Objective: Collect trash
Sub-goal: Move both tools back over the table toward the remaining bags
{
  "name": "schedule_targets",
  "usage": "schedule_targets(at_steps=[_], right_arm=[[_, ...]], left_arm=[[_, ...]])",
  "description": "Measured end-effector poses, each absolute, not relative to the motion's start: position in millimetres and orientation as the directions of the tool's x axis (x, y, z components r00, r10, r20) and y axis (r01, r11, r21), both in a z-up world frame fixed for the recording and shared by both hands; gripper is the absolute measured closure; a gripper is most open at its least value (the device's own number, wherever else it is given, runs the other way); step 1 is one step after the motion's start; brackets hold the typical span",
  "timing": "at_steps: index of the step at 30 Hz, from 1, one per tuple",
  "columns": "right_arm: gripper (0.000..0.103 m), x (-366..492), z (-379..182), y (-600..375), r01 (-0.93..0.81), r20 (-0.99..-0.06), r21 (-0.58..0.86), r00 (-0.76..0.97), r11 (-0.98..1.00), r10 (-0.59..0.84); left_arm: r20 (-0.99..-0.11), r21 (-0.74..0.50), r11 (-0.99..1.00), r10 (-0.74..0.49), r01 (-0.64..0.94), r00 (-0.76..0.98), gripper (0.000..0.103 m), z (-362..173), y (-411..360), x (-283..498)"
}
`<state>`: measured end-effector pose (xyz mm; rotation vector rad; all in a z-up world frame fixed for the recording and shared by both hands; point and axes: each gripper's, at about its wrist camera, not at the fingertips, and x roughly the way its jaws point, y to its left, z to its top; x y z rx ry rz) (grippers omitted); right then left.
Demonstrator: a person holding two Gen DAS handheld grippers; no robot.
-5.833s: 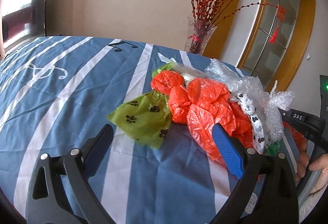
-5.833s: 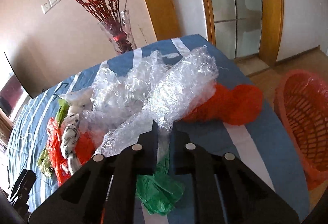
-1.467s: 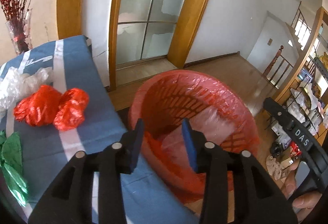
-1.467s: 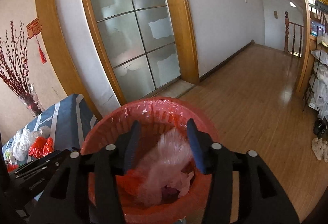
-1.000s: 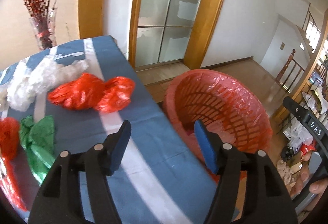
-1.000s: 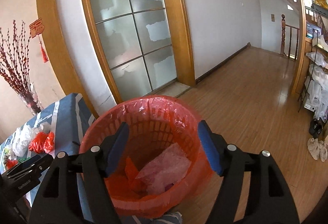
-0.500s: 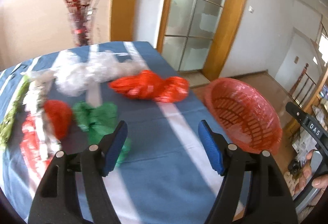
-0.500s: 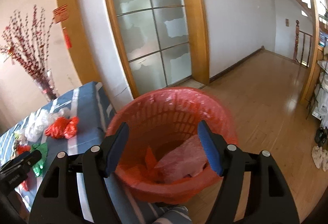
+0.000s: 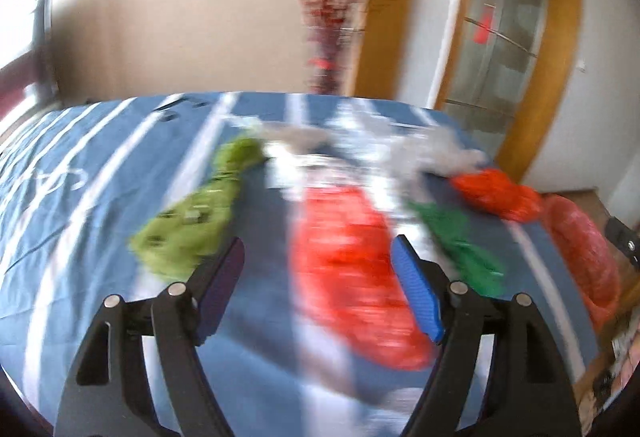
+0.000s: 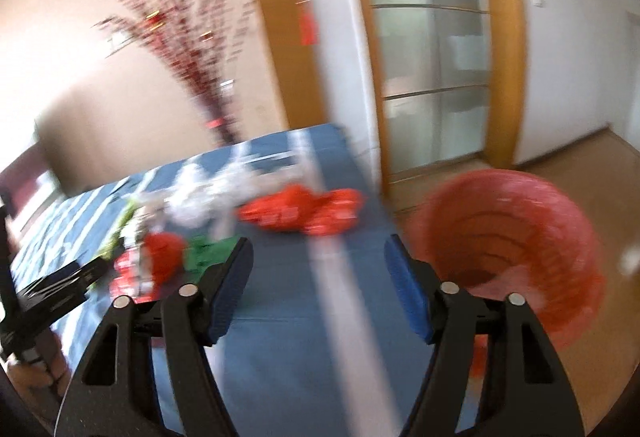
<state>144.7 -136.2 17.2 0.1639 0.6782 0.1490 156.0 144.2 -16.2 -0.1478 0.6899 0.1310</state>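
Both views are blurred by motion. My left gripper (image 9: 318, 259) hangs over the blue striped tablecloth (image 9: 100, 173), its jaws opening with nothing between them. Just beyond it lies a red plastic bag (image 9: 348, 269), with an olive-green bag (image 9: 192, 233) to the left and a dark green bag (image 9: 460, 237) to the right. Farther back are clear plastic wrap (image 9: 420, 149) and an orange-red bag (image 9: 496, 193). My right gripper (image 10: 318, 261) is over the table's right end, its jaws closing on nothing. The red basket (image 10: 512, 229) stands off the table's edge to its right.
A vase of red branches (image 10: 216, 109) stands at the table's far edge. Behind it are glass doors in a wooden frame (image 10: 432, 57), with wooden floor (image 10: 580, 157) beyond the basket. A hand (image 10: 40, 369) holds the left gripper's body (image 10: 60, 277).
Both views have swung left, away from the basket and toward the table. The trash pile now fills the left view, and the basket has slid to the right in both. The left jaws stand wider.
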Motion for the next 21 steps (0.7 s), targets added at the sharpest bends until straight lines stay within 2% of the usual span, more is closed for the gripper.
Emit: schedule_targets(at_steps=[7,14,18,20,21], right_arm=[[0.063,162,10,-53,-0.256,-0.634,0.235,0.691,0.938,0.348],[0.072,188,-5,5,-0.336,-0.669,0.301,0.593,0.893,0.449],[0.077,195,-16,27,-0.363,-0.695,0.281,0.561,0.888,0.449],[0.082,198,-23,32,-0.371,-0.709,0.269,0.548,0.889,0.444],[0.089,199,-26,34,-0.377,-0.718,0.258,0.542,0.89,0.438]], left_arm=[[-0.665,-0.104,0.946,0.164,-0.308,0.728,0.029,-29,218,161],[-0.681,-0.106,0.929,0.193,-0.356,0.707,0.029,-36,248,170],[-0.69,-0.097,0.93,0.194,-0.355,0.697,0.029,-38,255,180],[-0.695,-0.096,0.931,0.19,-0.351,0.693,0.029,-40,255,184],[-0.7,-0.096,0.932,0.186,-0.349,0.69,0.029,-41,255,187]])
